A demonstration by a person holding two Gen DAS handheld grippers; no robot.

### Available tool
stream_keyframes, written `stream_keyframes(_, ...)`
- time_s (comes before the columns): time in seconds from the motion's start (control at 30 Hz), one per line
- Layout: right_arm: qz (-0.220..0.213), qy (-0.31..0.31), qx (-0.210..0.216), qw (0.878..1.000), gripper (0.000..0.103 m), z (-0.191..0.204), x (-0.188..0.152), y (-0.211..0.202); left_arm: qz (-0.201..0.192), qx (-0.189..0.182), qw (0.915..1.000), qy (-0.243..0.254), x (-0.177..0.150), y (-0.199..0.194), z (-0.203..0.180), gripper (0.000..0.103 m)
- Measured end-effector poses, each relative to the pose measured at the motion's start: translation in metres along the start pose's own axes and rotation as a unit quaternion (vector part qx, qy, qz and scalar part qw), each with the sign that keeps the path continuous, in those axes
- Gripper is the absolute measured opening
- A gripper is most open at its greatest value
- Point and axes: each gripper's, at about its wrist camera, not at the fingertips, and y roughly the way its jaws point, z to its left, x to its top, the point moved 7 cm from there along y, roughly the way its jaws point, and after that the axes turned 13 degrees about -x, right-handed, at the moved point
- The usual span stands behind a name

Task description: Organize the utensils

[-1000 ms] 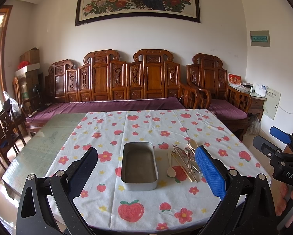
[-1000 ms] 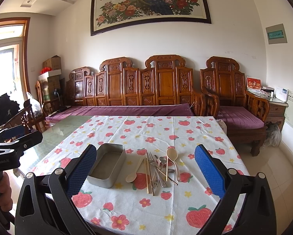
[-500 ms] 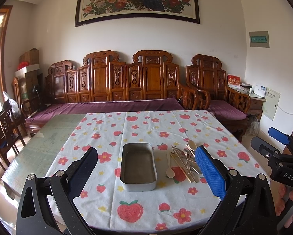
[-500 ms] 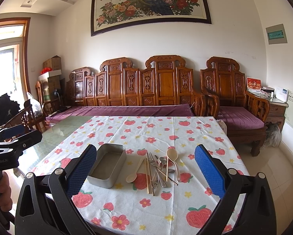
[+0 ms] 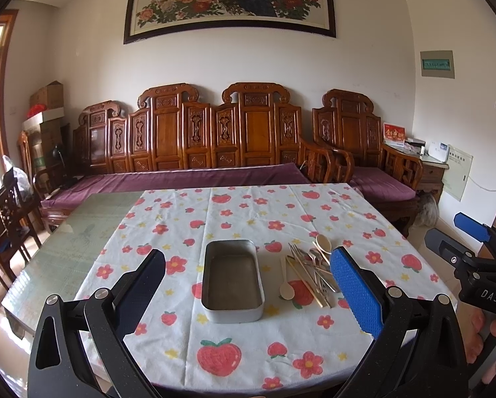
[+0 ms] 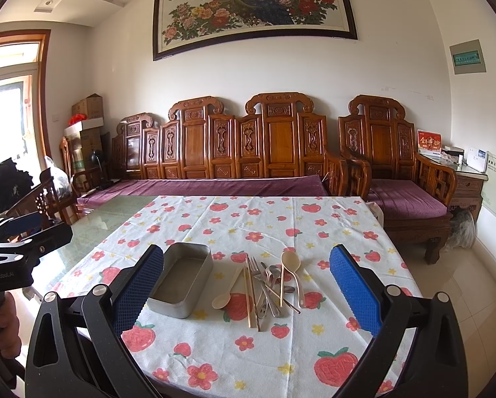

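An empty rectangular metal tin (image 5: 233,280) (image 6: 181,278) sits on the strawberry-print tablecloth (image 5: 248,219) (image 6: 248,219). To its right lies a loose pile of utensils (image 5: 311,270) (image 6: 268,285): two cream spoons, chopsticks, a fork and metal spoons. My left gripper (image 5: 248,285) hangs open above the near table edge, in line with the tin. My right gripper (image 6: 246,285) is open too, held back from the pile. Nothing is between either pair of fingers. Each gripper shows at the side of the other's view, held by a hand.
The cloth covers the right part of a glass-topped table (image 5: 65,242). A carved wooden bench with purple cushions (image 5: 198,179) stands behind it, an armchair (image 6: 407,179) to the right and dark chairs (image 5: 6,219) at the left. Tiled floor lies to the right.
Almost nothing: the left wrist view has tilted very slightly, so the table sits a touch higher in it. Tin and utensils lie where they were.
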Motion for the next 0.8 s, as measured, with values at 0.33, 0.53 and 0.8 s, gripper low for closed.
stream_keyframes(0.33,0.032,-0.005,-0.003,0.999,0.099,-0.004,-0.022,0.038,0.053,-0.02,0.9984,-0.002,-0.032,0.044,0.013,0.097)
stream_keyframes(0.53,0.063,-0.01,0.009,0.998,0.085,-0.007,-0.046,0.079,0.083,-0.038,0.9958,0.0,-0.052,0.079,0.015,0.097)
stream_keyframes(0.8,0.124,-0.025,0.046,0.991,0.041,0.0,-0.086,0.144,0.126,-0.059,0.9902,0.012,-0.073,0.13,0.009,0.097)
